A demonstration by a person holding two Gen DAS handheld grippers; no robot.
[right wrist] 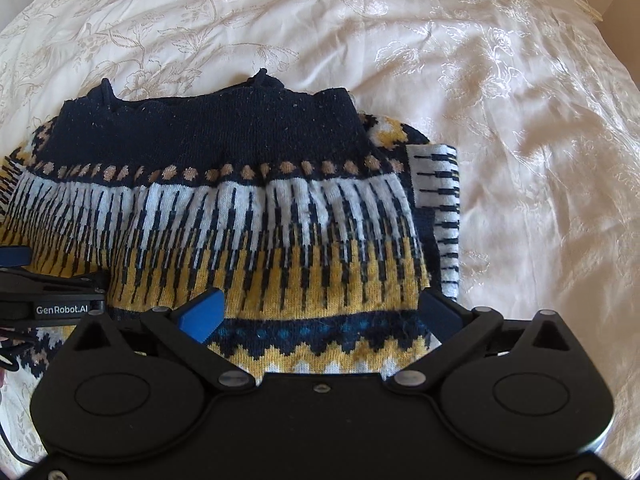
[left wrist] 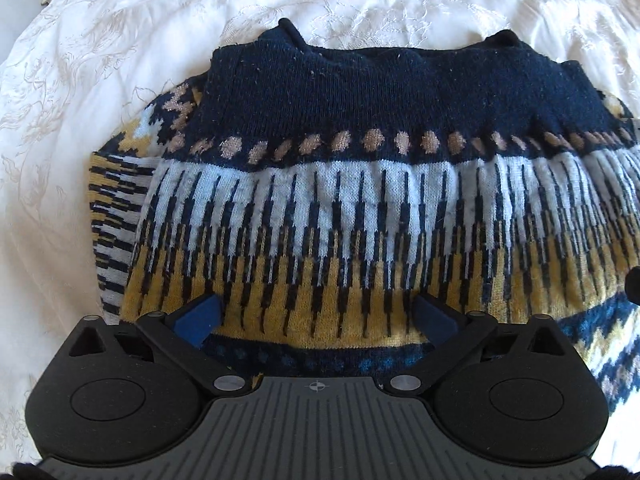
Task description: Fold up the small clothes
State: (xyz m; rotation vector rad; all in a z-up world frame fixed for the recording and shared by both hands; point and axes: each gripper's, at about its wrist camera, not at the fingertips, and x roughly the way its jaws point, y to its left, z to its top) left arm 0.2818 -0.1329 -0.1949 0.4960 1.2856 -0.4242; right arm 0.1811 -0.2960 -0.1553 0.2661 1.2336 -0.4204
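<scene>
Both grippers, left gripper and right gripper, hang with jaws spread wide and empty above the knitted sweater, which lies partly folded on the embroidered white bedspread, navy ribbed band farthest from my cameras. I judge the thick patterned knit soft, limp and fairly light, likely to stretch and sag if lifted by one point. I would therefore pinch the doubled near edge at both corners, where layered wool gives the blue pads purchase.
</scene>
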